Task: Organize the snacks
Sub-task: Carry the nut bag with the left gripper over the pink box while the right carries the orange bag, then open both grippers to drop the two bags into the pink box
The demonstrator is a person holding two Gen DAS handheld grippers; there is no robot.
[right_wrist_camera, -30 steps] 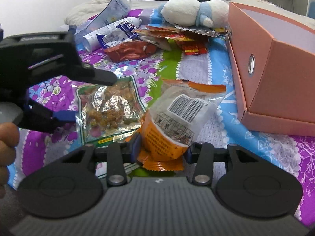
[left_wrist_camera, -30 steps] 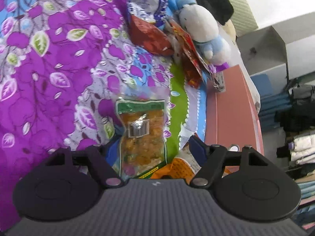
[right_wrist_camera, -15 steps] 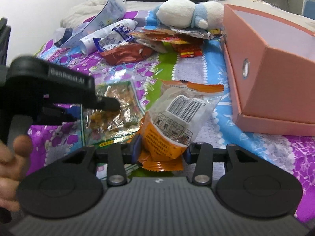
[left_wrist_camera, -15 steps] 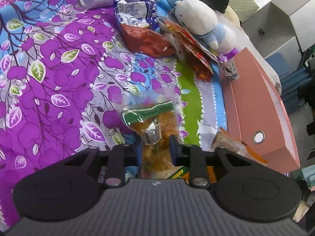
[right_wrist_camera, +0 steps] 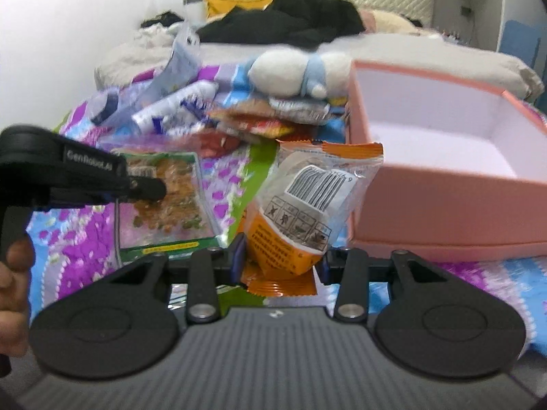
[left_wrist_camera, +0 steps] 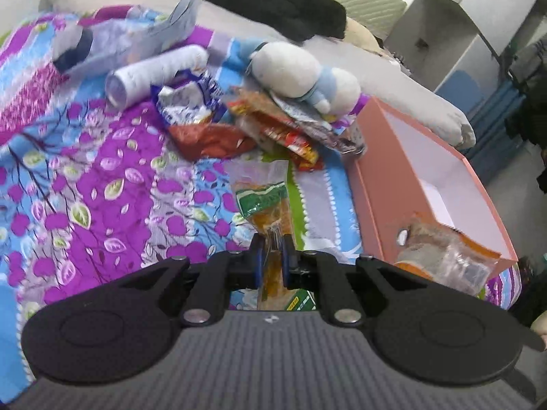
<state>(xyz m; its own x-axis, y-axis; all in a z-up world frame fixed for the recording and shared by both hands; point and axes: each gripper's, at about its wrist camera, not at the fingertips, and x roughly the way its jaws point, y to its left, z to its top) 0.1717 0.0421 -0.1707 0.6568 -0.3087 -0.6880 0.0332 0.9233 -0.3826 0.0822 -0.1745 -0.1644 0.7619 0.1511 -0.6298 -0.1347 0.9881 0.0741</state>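
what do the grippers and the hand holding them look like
Both grippers, left gripper and right gripper, are matte black plastic: a ribbed grey-black body, two round disc housings, angled linkage arms with silver pivot bolts, blue finger pads. The left one shows white lettering on its side. A bare hand grips its handle; no sleeve visible.

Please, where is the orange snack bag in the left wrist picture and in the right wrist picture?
Left wrist: orange bag, lower right, before the pink box.
Right wrist: orange bag, centre, shut in the right tool.
Shared landmark: pink box.
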